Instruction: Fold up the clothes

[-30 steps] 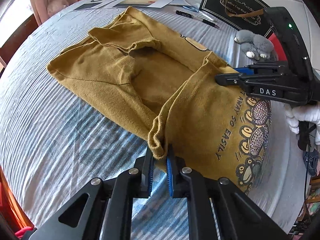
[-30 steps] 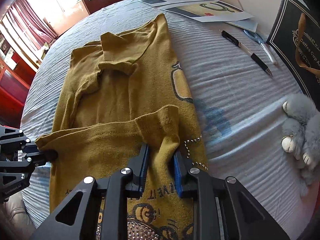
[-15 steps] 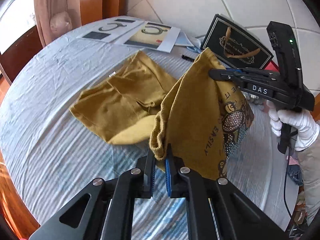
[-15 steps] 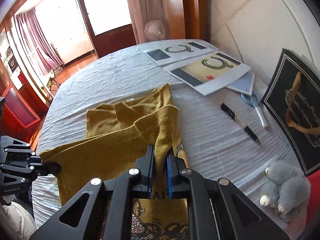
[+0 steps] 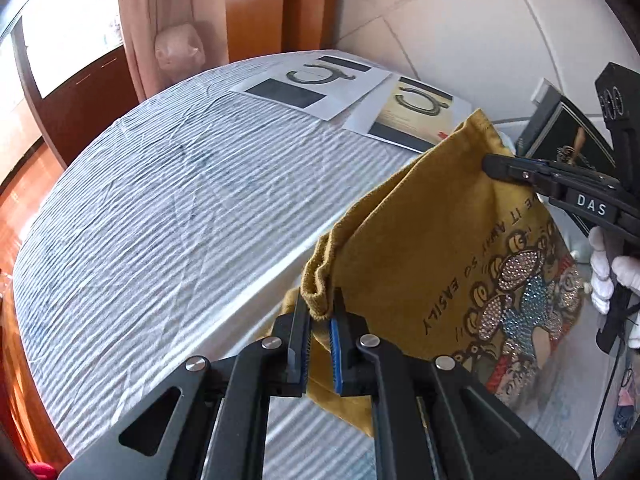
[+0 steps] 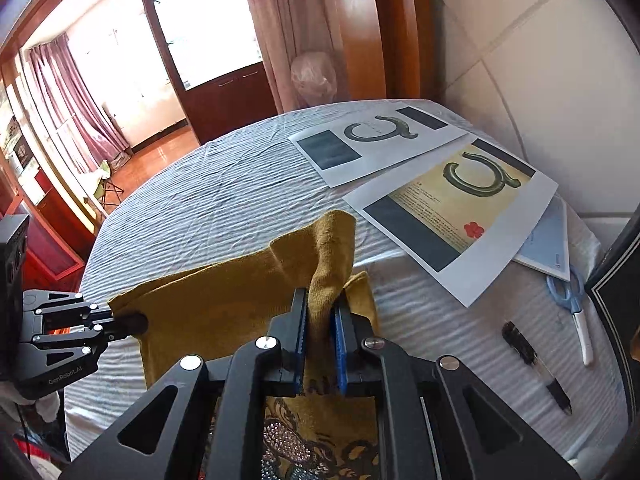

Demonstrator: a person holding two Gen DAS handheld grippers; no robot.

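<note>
Holding the mustard T-shirt point(image 5: 420, 240) up by its hem, my left gripper point(image 5: 320, 316) and right gripper point(image 6: 322, 316) clamped on separate corners so it hangs flat.

Shirt point(image 5: 440, 248) held up off the bed point(image 5: 160, 220), stretched between left gripper point(image 5: 320, 340) at near lower edge and right gripper point(image 5: 490, 166) at far upper edge. Two printed sheets point(image 6: 384, 144) side by side at far end of bed, nearer sheet point(image 6: 460, 208) overlapping a thin booklet point(image 6: 548, 248) on its right. Scissors point(image 6: 574, 308) right of booklet, beside edge of a framed board point(image 6: 616, 292). Pen point(image 6: 536, 364) left of scissors, nearer the camera. Curtain point(image 6: 276, 40) and door point(image 6: 208, 40) behind the bed's far end. Gloved hand point(image 5: 612, 276) at right gripper's handle, far right.
</note>
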